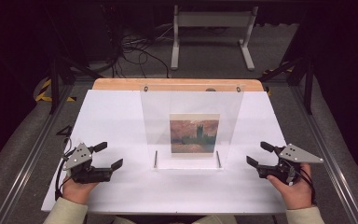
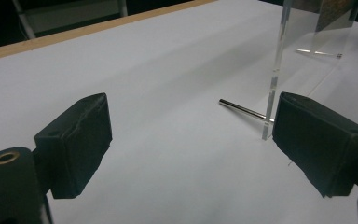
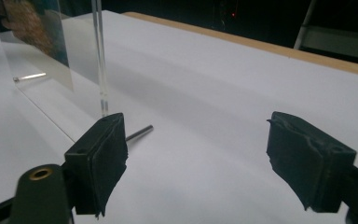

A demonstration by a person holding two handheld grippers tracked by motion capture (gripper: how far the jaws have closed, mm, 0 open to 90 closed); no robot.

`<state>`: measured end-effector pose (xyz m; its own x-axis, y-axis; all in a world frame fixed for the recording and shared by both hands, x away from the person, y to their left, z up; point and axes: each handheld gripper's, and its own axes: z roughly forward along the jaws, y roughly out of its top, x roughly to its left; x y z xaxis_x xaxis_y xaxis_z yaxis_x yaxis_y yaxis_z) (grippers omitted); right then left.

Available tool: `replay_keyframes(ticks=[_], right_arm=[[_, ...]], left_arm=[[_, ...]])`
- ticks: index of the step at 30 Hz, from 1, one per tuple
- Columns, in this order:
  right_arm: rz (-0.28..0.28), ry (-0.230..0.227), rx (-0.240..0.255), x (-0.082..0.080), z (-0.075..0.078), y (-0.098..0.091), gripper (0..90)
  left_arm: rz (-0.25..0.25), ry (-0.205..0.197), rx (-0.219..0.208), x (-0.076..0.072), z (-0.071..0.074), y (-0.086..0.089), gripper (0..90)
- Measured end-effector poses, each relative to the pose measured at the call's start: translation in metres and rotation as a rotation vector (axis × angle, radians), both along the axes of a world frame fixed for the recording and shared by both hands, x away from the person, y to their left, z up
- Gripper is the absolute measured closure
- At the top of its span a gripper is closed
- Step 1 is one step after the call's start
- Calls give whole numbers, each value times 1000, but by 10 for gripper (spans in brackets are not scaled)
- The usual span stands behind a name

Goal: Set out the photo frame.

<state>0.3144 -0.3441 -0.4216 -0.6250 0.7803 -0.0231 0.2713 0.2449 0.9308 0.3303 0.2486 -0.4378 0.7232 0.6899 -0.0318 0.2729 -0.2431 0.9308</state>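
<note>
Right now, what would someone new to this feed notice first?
A clear acrylic frame stands upright mid-table, holding a small painted picture and resting on two metal pins. On either side of it, the left tool and right tool sit with jaws open, holding nothing.

Clear acrylic frame [image 1: 191,126], orange-teal painting [image 1: 194,135], white table [image 1: 116,116].

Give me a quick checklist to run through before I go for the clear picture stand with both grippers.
1. Left gripper open with nothing between its pads: ok.
2. Right gripper open with nothing between its pads: ok.
3. Clear stand upright on the white table: ok.
4. Picture seated in the stand: ok.
5. Both metal support pins in place: ok.
6. Grippers touching the stand: not yet, both apart at its sides.
</note>
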Motion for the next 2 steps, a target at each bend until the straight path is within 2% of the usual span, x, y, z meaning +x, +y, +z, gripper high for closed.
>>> replay_keyframes(ticks=[2], right_arm=[[3, 16, 4, 2, -6, 0, 198]], left_arm=[[3, 3, -2, 2, -3, -1, 119]])
